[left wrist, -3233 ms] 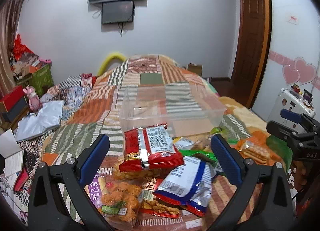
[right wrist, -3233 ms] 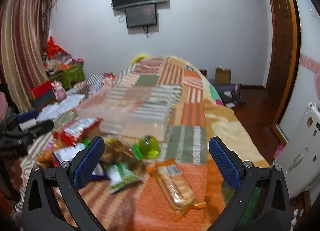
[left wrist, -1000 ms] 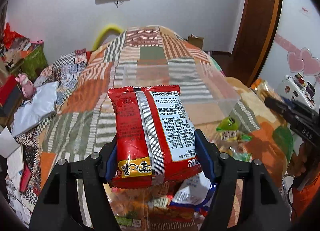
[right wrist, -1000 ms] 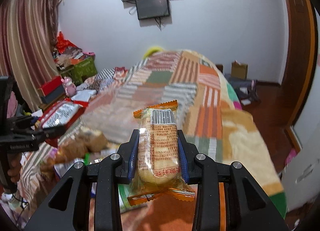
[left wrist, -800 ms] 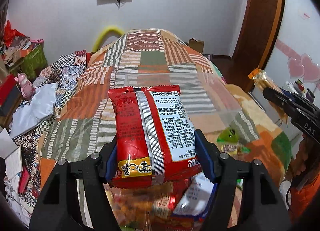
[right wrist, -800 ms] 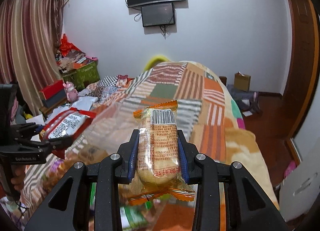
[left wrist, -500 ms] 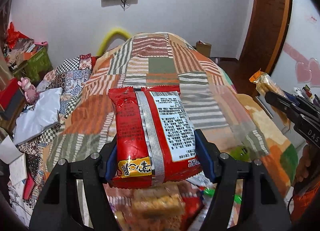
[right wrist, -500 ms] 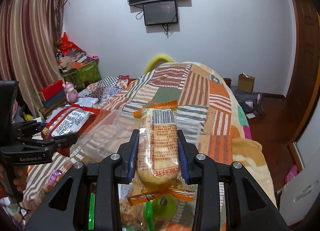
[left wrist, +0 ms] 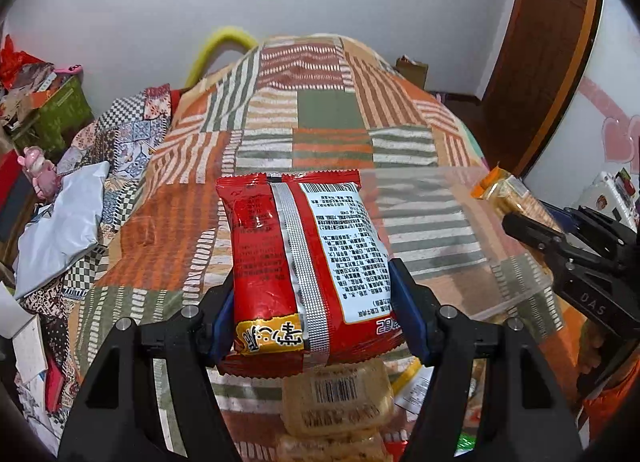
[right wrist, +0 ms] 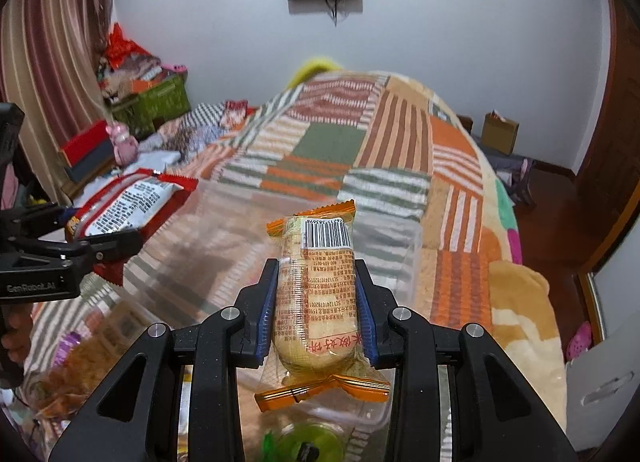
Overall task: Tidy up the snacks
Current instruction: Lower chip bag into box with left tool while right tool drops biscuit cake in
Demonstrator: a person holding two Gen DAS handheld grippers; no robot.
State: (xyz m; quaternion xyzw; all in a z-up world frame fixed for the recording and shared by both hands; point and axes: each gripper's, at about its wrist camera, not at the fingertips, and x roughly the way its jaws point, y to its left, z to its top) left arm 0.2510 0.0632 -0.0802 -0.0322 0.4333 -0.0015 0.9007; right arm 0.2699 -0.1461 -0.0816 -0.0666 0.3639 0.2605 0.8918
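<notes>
My left gripper (left wrist: 310, 316) is shut on a red snack bag (left wrist: 304, 262) and holds it up over the near side of a clear plastic bin (left wrist: 460, 230) on the bed. The bag also shows in the right wrist view (right wrist: 128, 202), with the left gripper (right wrist: 100, 246) at the left. My right gripper (right wrist: 316, 310) is shut on an orange-edged cracker pack (right wrist: 316, 290), held above the bin (right wrist: 392, 262). That pack (left wrist: 506, 198) and the right gripper (left wrist: 532, 232) show at the right of the left wrist view.
Loose snacks lie on the patchwork blanket (left wrist: 328, 110) below the grippers: a cracker pack (left wrist: 336, 402), a green round item (right wrist: 308, 442), fried snacks (right wrist: 68, 374). Boxes and clutter (right wrist: 136, 102) stand left of the bed. A white appliance (right wrist: 600, 378) is at the right.
Both grippers have moved forward and up over the bin, each still holding its snack. The snack pile has dropped to the bottom edge of both views.
</notes>
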